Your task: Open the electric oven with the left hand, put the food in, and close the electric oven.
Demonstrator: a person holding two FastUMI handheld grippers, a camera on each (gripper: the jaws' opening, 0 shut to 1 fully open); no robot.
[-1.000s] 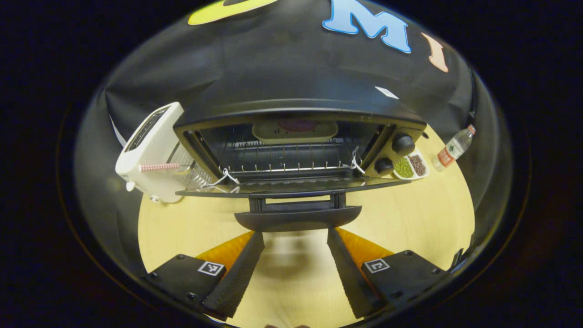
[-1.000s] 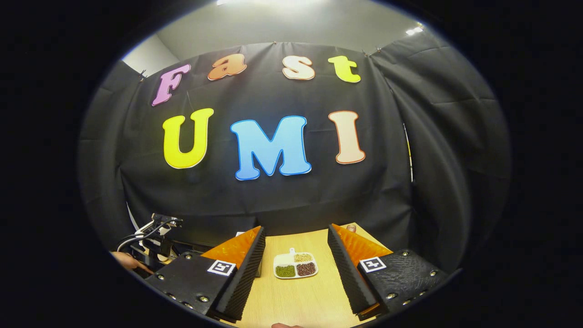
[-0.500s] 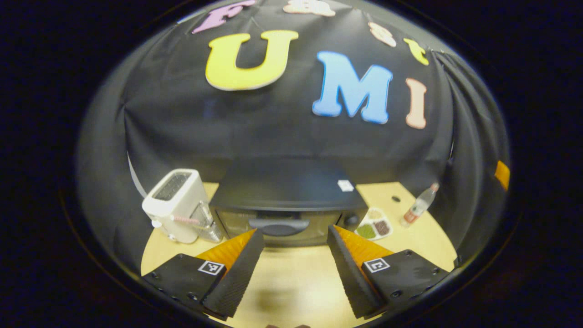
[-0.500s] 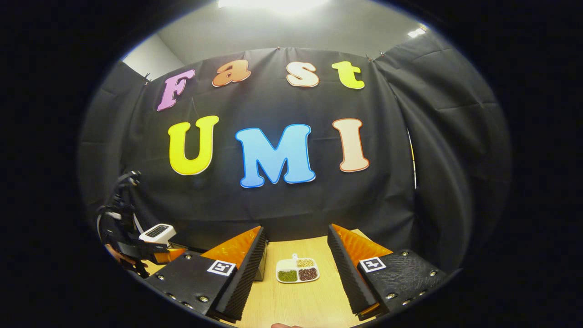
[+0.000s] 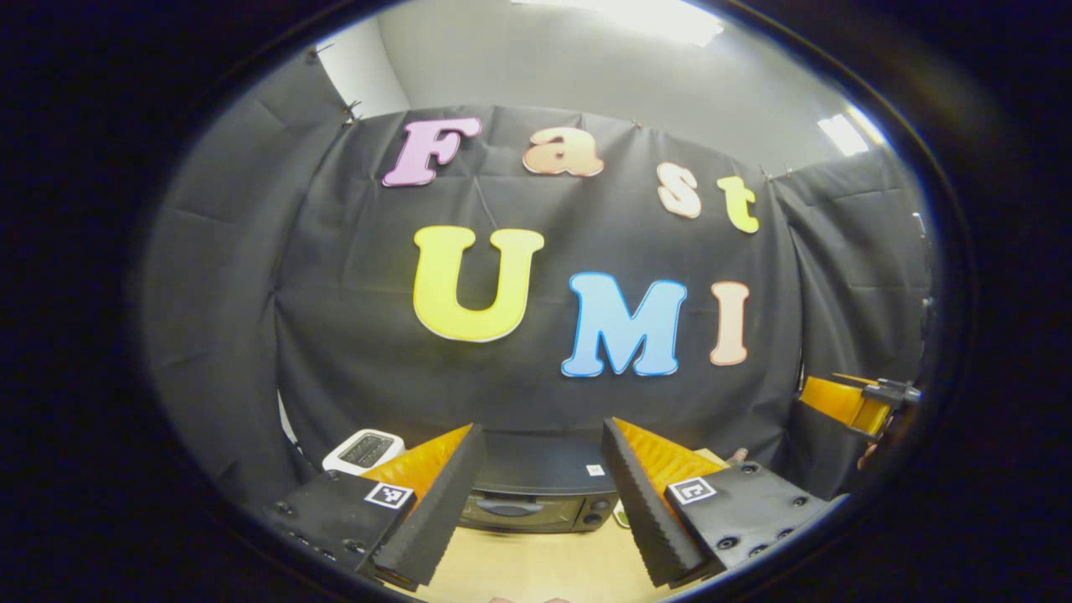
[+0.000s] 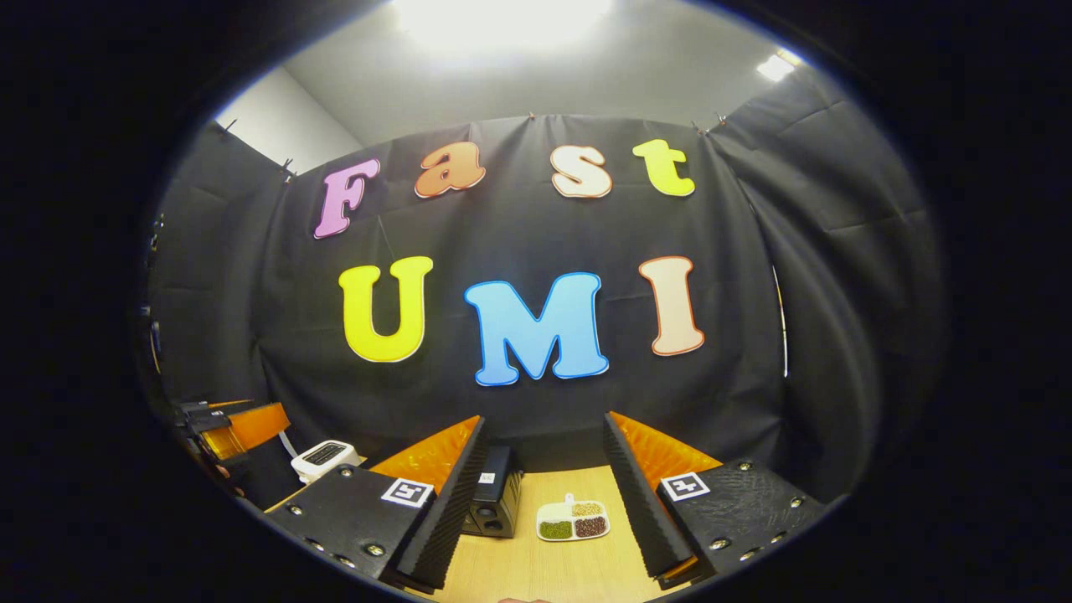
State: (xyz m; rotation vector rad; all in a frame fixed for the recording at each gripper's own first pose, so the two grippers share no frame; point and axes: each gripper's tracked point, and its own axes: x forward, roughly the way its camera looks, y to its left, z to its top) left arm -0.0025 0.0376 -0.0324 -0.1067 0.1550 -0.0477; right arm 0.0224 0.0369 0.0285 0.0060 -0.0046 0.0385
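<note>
The black electric oven (image 5: 536, 494) stands on the wooden table (image 5: 536, 569) with its door shut and its handle (image 5: 509, 508) across the front. Whatever is inside is hidden behind the door. My left gripper (image 5: 542, 429) is open and empty, held well back from the oven and above table height. In the right gripper view the oven's right end (image 6: 494, 502) shows just past my left finger (image 6: 444, 502). My right gripper (image 6: 544, 419) is open and empty too, over the table's near side. The left gripper (image 6: 239, 425) shows far left there.
A white toaster (image 5: 363, 450) stands left of the oven. A white divided dish of beans (image 6: 574, 521) lies on the table right of the oven. The right gripper (image 5: 850, 402) shows at the right edge of the left gripper view.
The oven door, open a second ago with a dish on the rack, is now shut. My left gripper has drawn back and risen away from it. The right gripper has pulled back slightly.
</note>
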